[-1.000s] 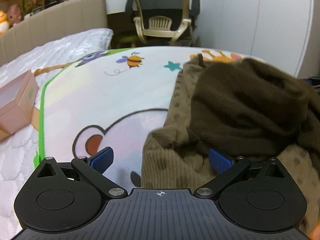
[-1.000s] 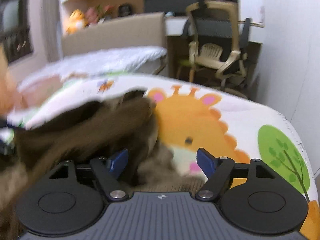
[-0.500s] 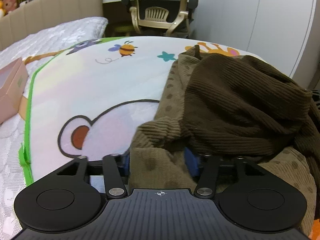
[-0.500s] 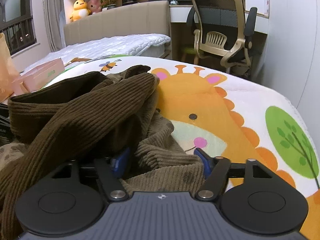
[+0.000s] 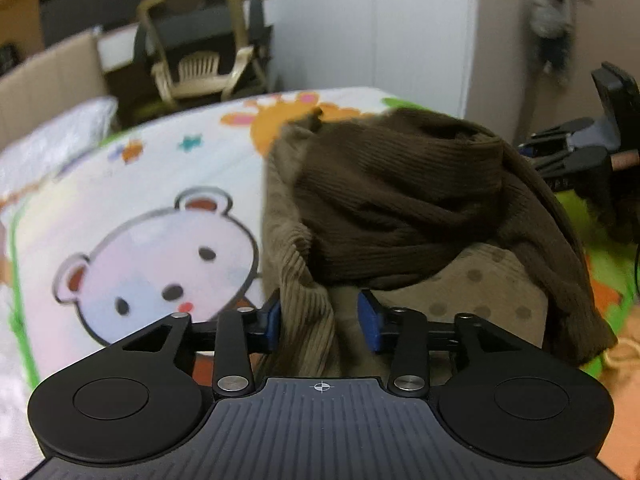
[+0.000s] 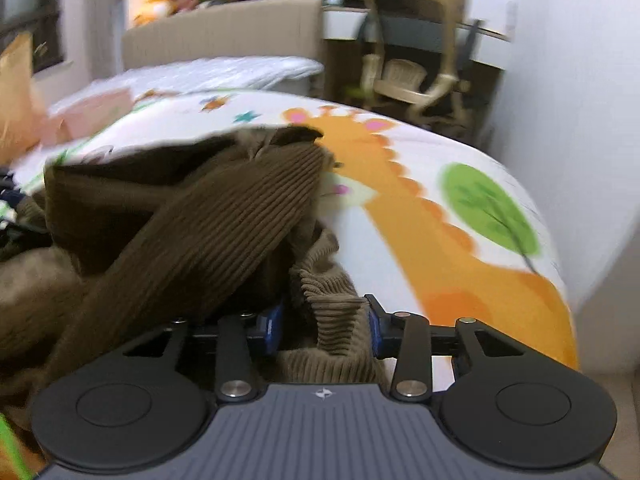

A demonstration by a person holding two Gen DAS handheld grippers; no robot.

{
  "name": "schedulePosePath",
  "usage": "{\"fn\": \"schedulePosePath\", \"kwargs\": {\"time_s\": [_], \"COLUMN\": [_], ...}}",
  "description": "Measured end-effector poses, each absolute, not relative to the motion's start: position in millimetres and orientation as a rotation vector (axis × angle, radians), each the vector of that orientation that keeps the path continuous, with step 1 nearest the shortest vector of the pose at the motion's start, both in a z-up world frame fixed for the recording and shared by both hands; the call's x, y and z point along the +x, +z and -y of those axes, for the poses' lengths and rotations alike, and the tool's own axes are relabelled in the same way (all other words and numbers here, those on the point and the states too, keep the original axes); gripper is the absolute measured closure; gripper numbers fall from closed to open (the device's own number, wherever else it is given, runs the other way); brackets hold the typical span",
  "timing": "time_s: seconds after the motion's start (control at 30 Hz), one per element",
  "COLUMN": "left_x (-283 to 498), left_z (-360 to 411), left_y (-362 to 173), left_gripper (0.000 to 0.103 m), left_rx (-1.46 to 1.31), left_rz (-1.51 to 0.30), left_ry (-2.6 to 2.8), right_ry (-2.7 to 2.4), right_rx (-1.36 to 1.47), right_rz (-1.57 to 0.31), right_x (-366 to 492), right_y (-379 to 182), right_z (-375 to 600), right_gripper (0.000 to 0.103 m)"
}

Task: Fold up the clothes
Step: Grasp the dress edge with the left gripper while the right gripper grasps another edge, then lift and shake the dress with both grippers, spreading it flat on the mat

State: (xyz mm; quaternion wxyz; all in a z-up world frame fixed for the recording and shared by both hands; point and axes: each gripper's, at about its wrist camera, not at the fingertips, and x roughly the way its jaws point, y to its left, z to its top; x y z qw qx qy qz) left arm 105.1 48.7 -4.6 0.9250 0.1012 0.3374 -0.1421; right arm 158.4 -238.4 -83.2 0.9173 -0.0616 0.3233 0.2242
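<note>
1. Left wrist view first: the biggest thing is the bed, covered by a cartoon play mat (image 5: 132,200) with a white bear face, a small star and an orange giraffe further back.
2. Next up is the clothes pile, sitting on the mat to the right of the bear. On top is a dark brown ribbed sweater (image 5: 400,200), draped over a lighter olive corduroy garment (image 5: 492,280) with faint dots on it.
3. Behind the bed there's a beige office chair (image 5: 200,60), pretty blurry, and a white wall.
4. The left hand-held gripper (image 5: 320,316) has a bunched fold of the olive corduroy between its blue pads. Its jaws have just been opening a little; the left pad touches the cloth, while the right pad looks slightly clear of it, so I can't tell if it really pinches.
5. From the right wrist view, the right hand-held gripper (image 6: 324,326) has its jaws narrow and just been closing, blue pads pressing both sides of a ribbed olive hem.
6. A sleeve of the brown sweater runs diagonally across that view, just beside the left pad.
7. Smallest: a pink box (image 6: 88,114) sits far back on the bed.
</note>
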Motion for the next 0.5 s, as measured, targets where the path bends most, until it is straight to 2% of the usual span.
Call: {"fn": "schedulePosePath", "kwargs": {"time_s": [0.07,0.13,0.2,0.37,0.4,0.43,0.47,0.5], "left_x": [96,94,95,134,145,156,166,176], "left_z": [-48,-40,-17,40,47,48,47,46], "left_y": [18,39,47,17,8,2,-5,-11], "left_gripper": [0.020,0.009,0.008,0.008,0.008,0.017,0.042,0.057], "left_rx": [0.196,0.185,0.240,0.372,0.366,0.347,0.324,0.302], "left_rz": [-0.628,-0.559,-0.509,-0.541,-0.566,-0.592,-0.618,-0.644], "left_ry": [-0.303,-0.357,-0.429,-0.518,-0.511,-0.505,-0.500,-0.495], "right_ry": [0.464,0.491,0.527,0.622,0.632,0.639,0.644,0.649], "right_rx": [-0.027,0.054,0.118,0.174,0.166,0.150,0.130,0.113], "right_rz": [-0.628,-0.586,-0.575,-0.687,-0.712,-0.718,-0.711,-0.698], "right_x": [143,129,123,129,131,133,136,140], "right_y": [-65,-49,-41,-68,-76,-81,-84,-84], "right_z": [257,268,269,244,237,231,225,222], "right_gripper": [0.062,0.052,0.045,0.043,0.046,0.064,0.072,0.084]}}
